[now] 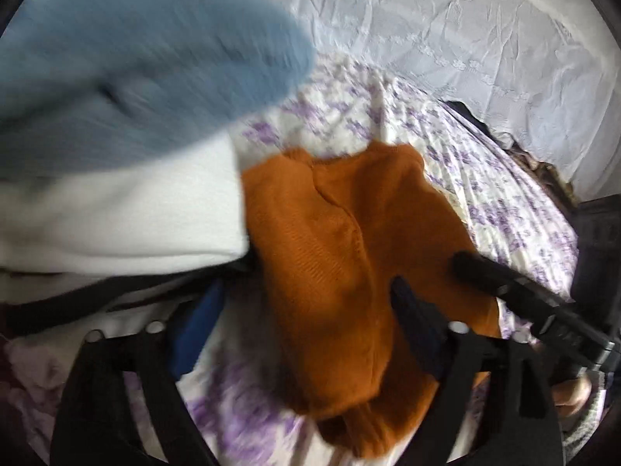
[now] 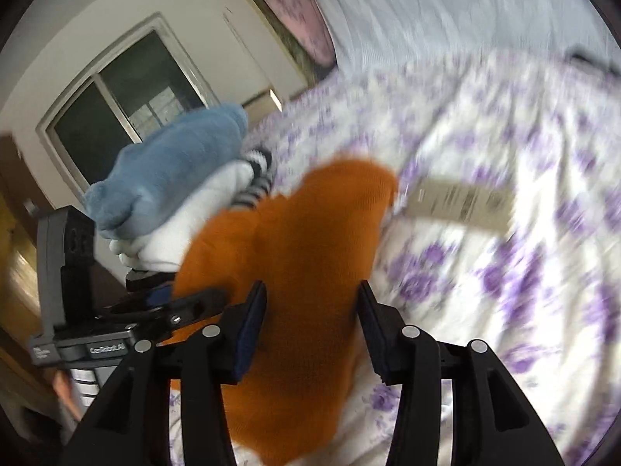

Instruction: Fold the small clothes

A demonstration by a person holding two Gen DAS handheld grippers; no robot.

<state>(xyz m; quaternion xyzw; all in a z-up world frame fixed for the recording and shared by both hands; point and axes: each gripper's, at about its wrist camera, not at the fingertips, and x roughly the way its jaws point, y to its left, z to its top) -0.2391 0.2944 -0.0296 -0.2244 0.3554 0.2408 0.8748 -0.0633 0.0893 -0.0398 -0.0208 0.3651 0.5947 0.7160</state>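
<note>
Orange knit garment (image 2: 287, 272) lies on purple-flowered bedsheet (image 2: 504, 272), ribbed weave, soft rounded lump. Right gripper (image 2: 312, 324) jaws apart, straddling it, nothing clamped. Left gripper (image 1: 299, 334): jaws spread wide, orange knit (image 1: 330, 256) between them, not pinched. Beside it, pile: fuzzy blue piece (image 2: 170, 171) atop white fabric (image 2: 194, 213), black-white striped item (image 2: 256, 178) at edge. Cardboard tag (image 2: 462, 204) on sheet near garment. Beyond: white crinkled cover (image 1: 446, 39), pink pillow (image 2: 295, 11), window (image 2: 128, 101), pale wall.

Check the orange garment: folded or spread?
Folded, it seems: the orange garment lies compact on the bedsheet, a fold edge running down its middle. Motion blur hides finer detail.
</note>
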